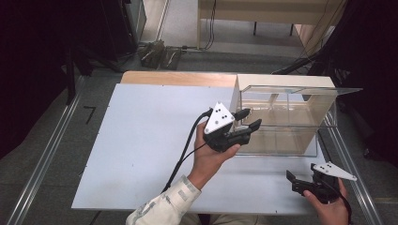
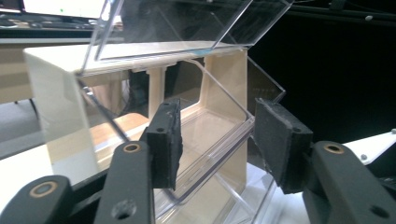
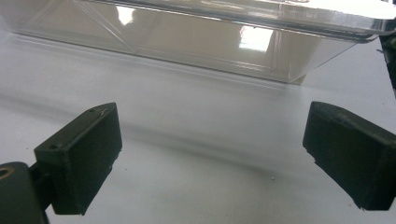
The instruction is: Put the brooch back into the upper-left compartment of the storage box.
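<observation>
I have my left gripper (image 1: pixel 248 121) raised at the left end of the clear acrylic display case with cream side panels (image 1: pixel 281 117), which stands at the far right of the white table board (image 1: pixel 141 140). The jaws are spread wide and hold nothing. In the left gripper view the two black pads (image 2: pixel 164 140) sit either side of the curved transparent front panel (image 2: pixel 219 135) of the upper bin, whose rounded lower edge runs between them, close to the left pad but, as far as I can tell, not yet pinched. The raised clear lid (image 2: pixel 187 23) hangs open above.

The relation I steer by: the case's long axis runs left to right across the table, and my left jaws point rightward along it, meeting the panel edge-on at its left end. So I judge a small push forward puts the panel edge squarely between the pads before I close.

My right gripper (image 1: pixel 294 180) hovers low near the front right corner of the board, well apart from the case's front. Its jaws are also wide and hold nothing; the right gripper view looks over bare white surface to the case's lower clear wall (image 3: pixel 187 42) beyond. The left hand (image 1: pixel 213 154) is clearly the nearer one, so I treat this move as its job
</observation>
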